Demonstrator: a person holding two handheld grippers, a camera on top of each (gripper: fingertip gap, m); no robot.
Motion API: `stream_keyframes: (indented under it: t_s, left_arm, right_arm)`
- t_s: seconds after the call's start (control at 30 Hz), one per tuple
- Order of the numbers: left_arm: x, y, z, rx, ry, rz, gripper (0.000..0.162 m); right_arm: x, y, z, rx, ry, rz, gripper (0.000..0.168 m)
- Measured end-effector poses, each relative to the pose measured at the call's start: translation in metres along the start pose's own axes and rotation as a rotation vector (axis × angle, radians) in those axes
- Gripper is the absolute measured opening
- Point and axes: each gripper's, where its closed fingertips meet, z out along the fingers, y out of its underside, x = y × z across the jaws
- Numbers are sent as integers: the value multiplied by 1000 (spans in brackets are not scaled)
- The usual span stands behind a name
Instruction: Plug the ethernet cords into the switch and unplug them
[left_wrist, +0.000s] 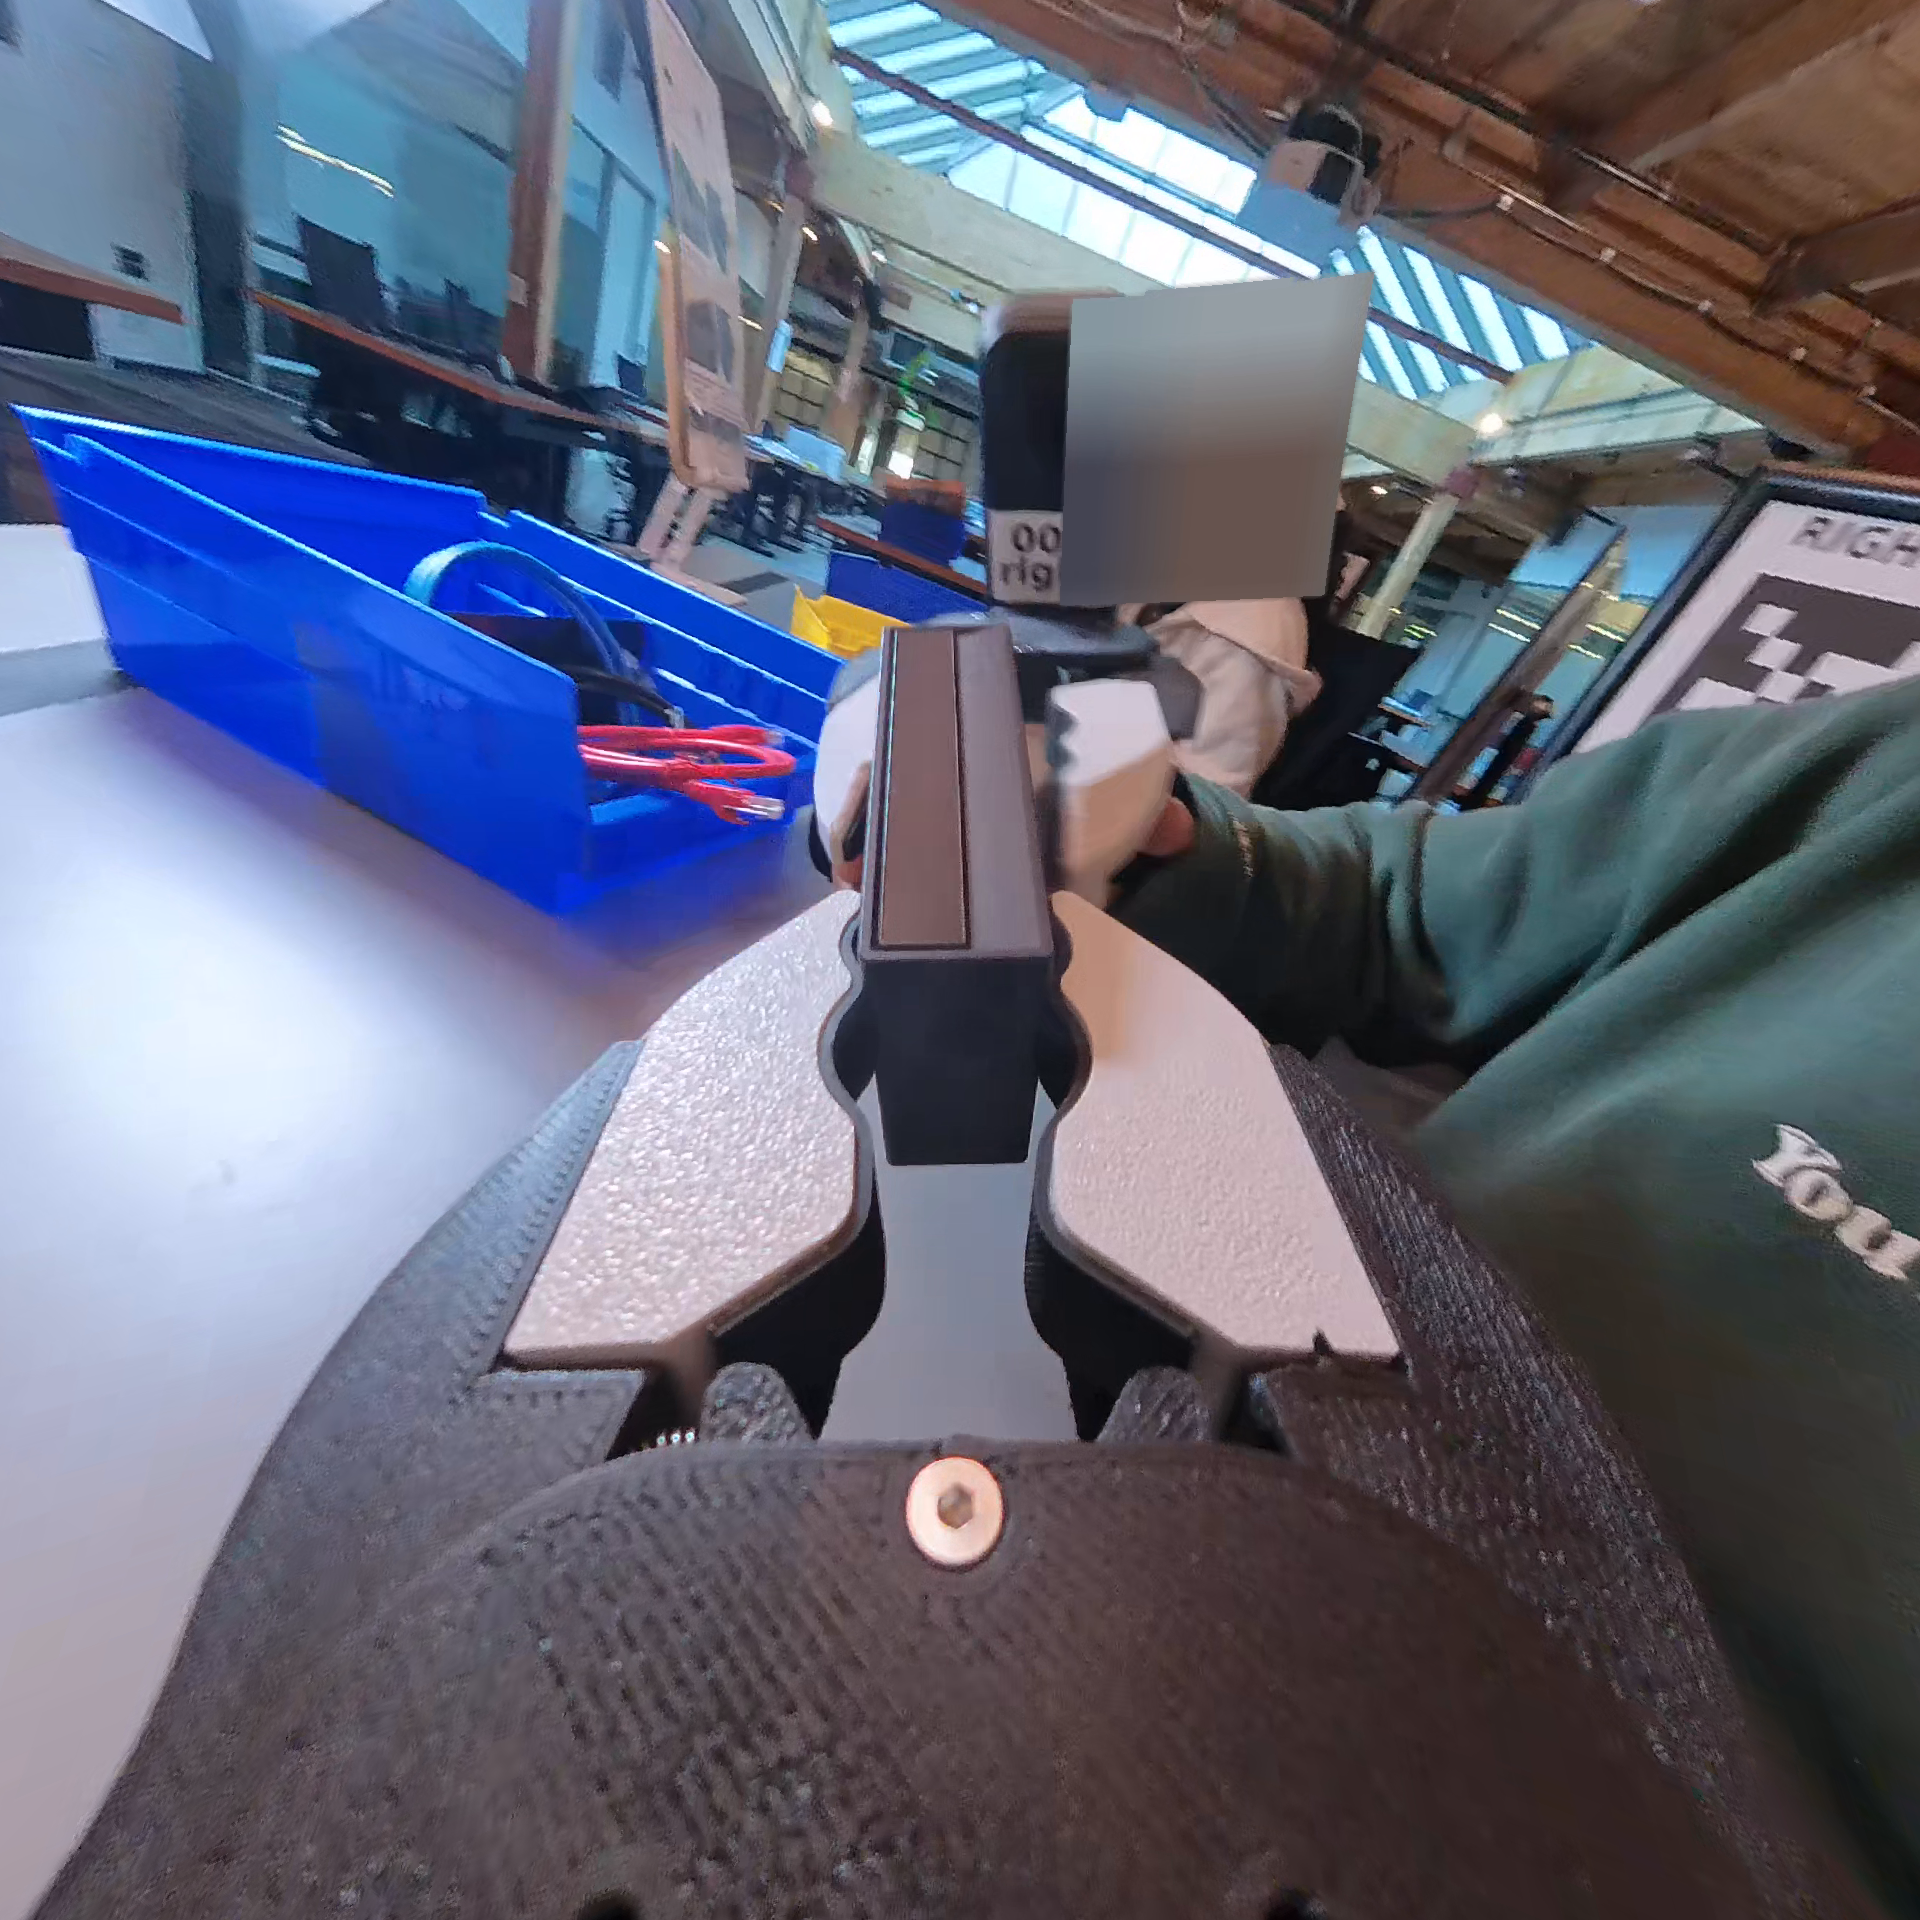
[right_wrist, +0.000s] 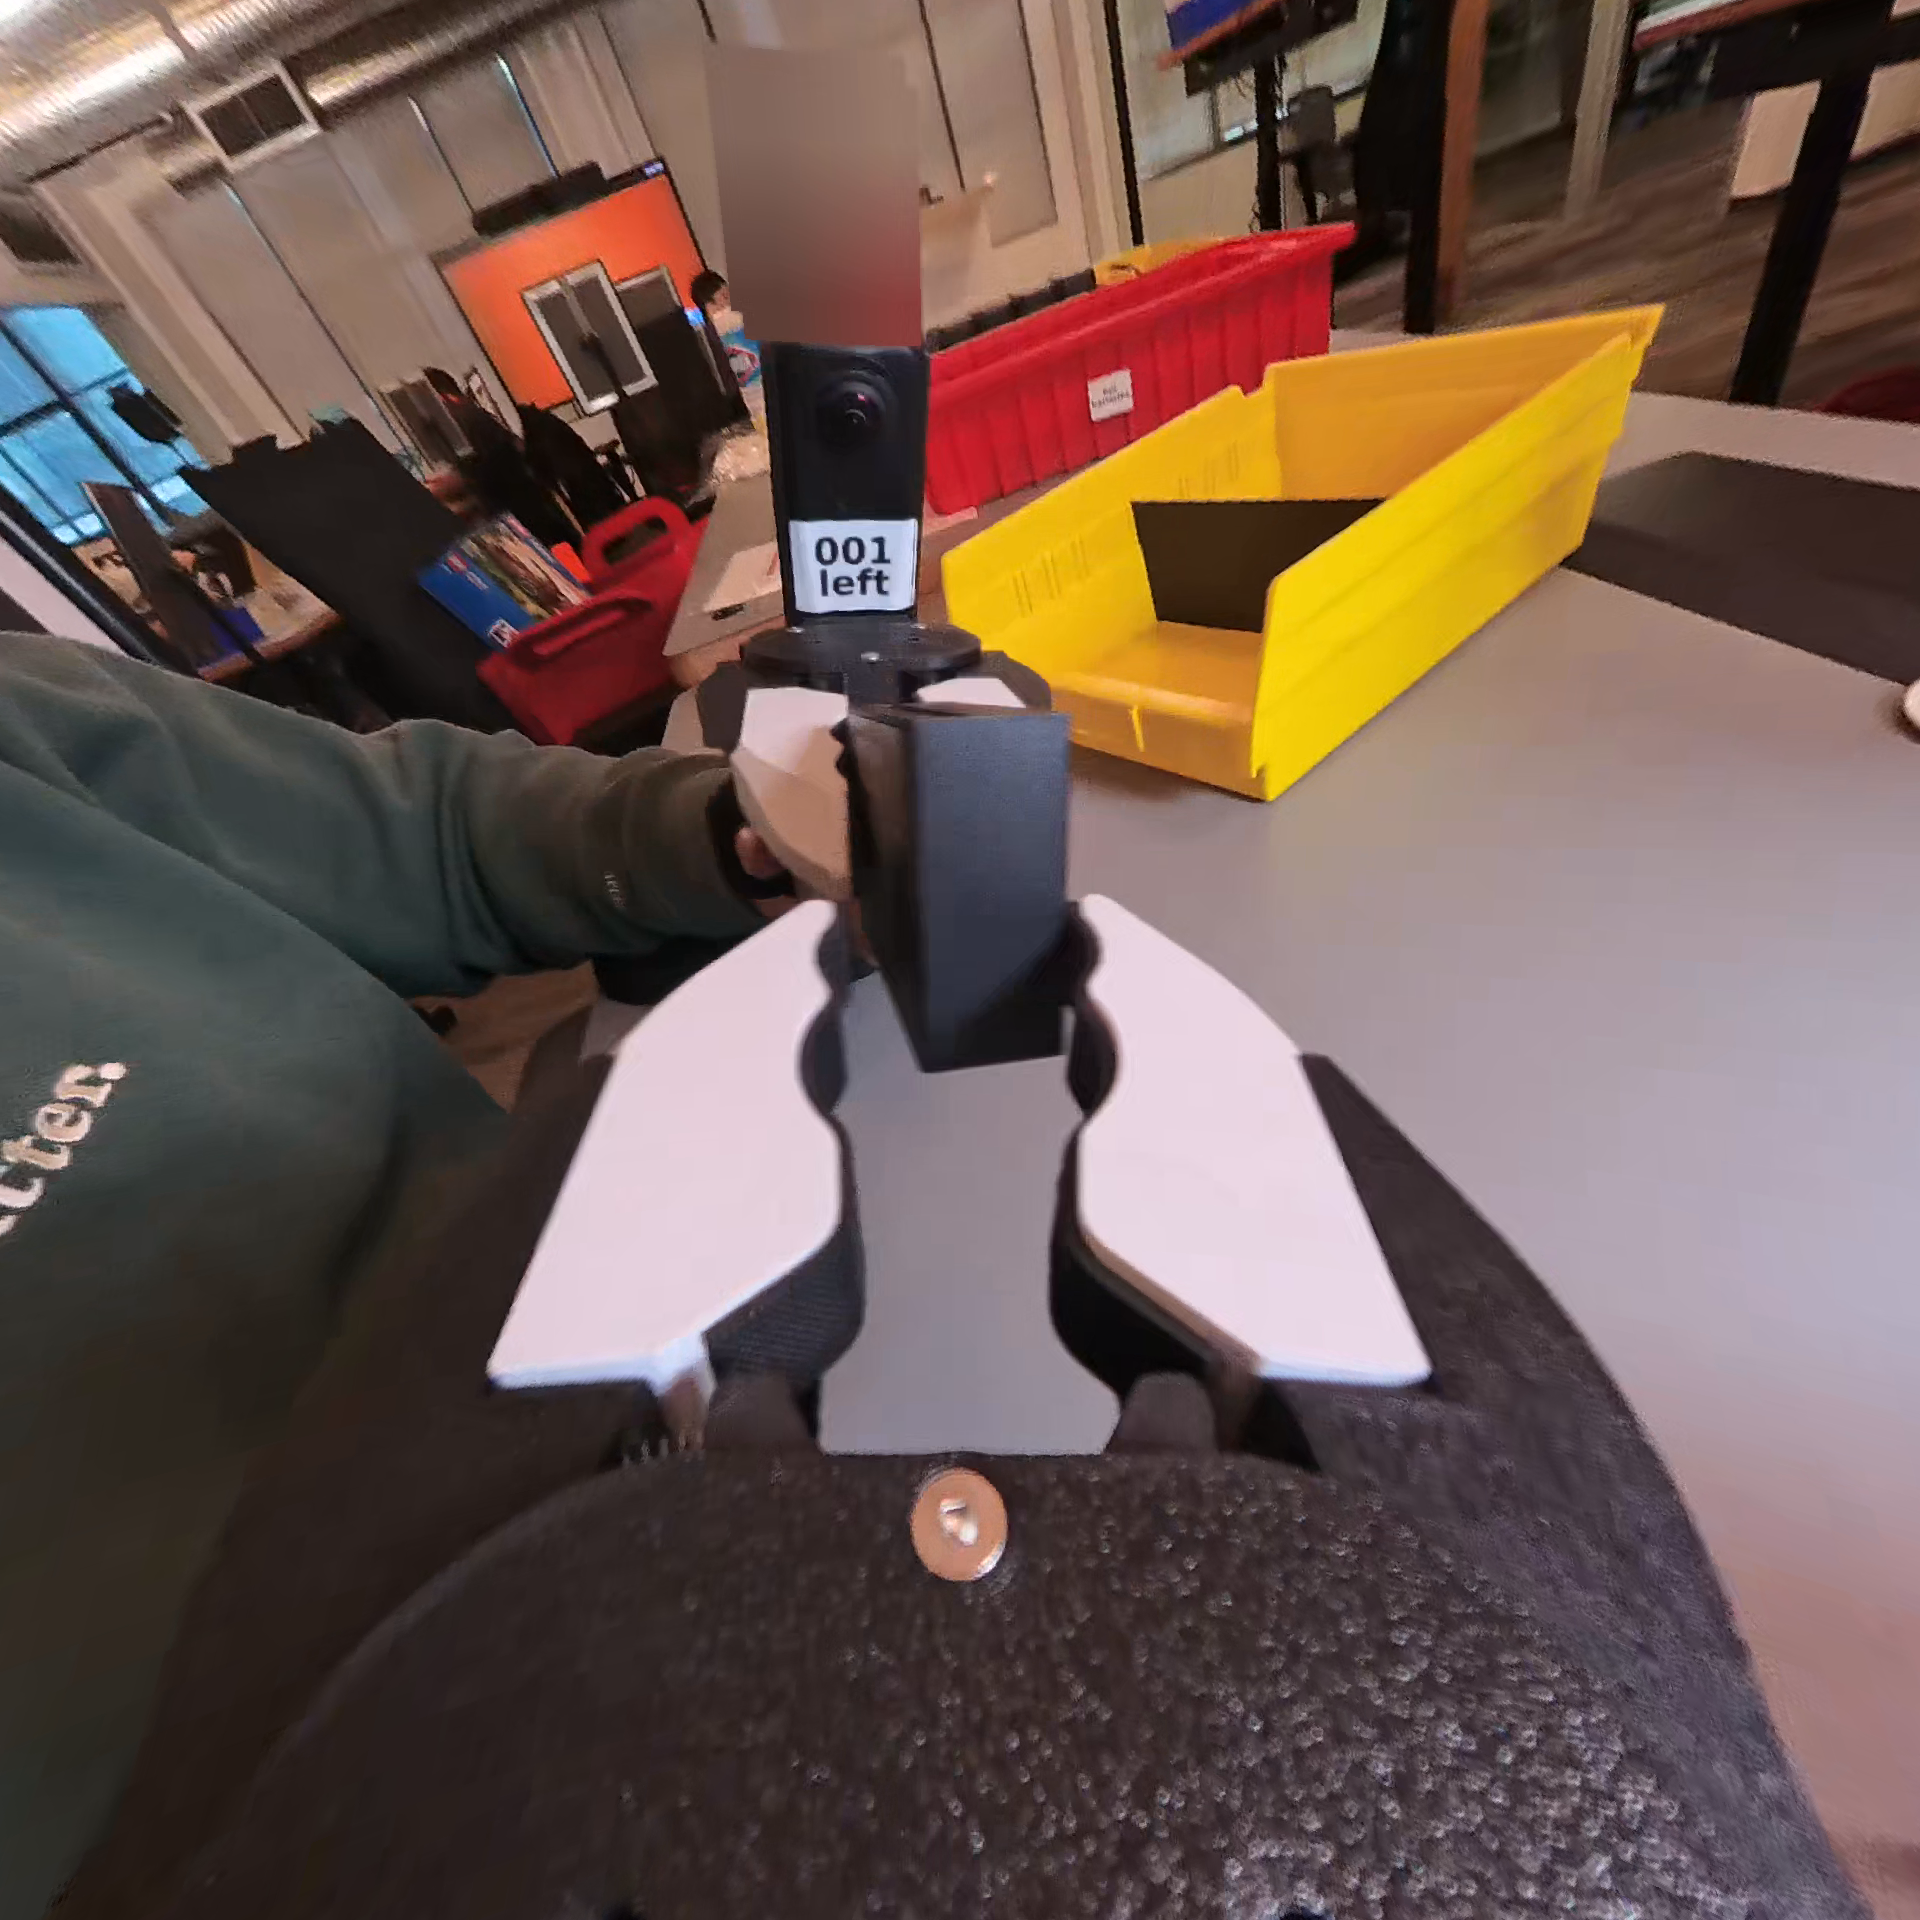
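A long black rectangular box (left_wrist: 956, 810) is held level above the grey table, spanning between both grippers. My left gripper (left_wrist: 961, 935) is shut on its near end. My right gripper (right_wrist: 956, 935) is shut on the other end of the box (right_wrist: 977, 862). The two grippers face each other; the right one (left_wrist: 1101, 790) shows past the box in the left wrist view, the left one (right_wrist: 790, 790) in the right wrist view. Red ethernet cords (left_wrist: 686, 764), a blue cord (left_wrist: 520, 582) and a black cord (left_wrist: 623, 681) lie in a blue bin (left_wrist: 312, 665).
A yellow bin (right_wrist: 1351, 644) with a flat black piece (right_wrist: 1226, 561) in it stands on the table (right_wrist: 1455, 987), and a red bin (right_wrist: 1122, 353) behind it. The person's green sleeves (left_wrist: 1455, 914) reach to both grippers. A framed checkered marker board (left_wrist: 1818, 623) stands at the right. Less than 4 cm separates the two grippers' tips.
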Motion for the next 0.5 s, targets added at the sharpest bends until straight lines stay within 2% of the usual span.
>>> stream_keyframes:
  t_s: [0.03, 0.17, 0.27, 0.37, 0.43, 0.5]
  left_arm:
    - [3, 0, 1, 3, 24, -15, 29]
    - [0, -3, 0, 3, 22, -50, 30]
    - [-1, -1, -2, -40, -21, 82, 41]
    - [-2, 5, 1, -97, -69, 163, 50]
    - [-6, 8, 3, -105, -88, 102, 47]
    - [-6, 16, 3, -135, -41, -48, 38]
  right_arm:
    - [0, 0, -2, -13, -13, 10, 31]
    - [-1, 3, -2, 29, -73, 202, 28]
    - [2, -2, -6, 142, -150, 423, 27]
    - [8, -4, -12, 201, -186, 529, 27]
    - [10, -3, -12, 216, -168, 524, 27]
    - [13, -5, -13, 241, -138, 486, 27]
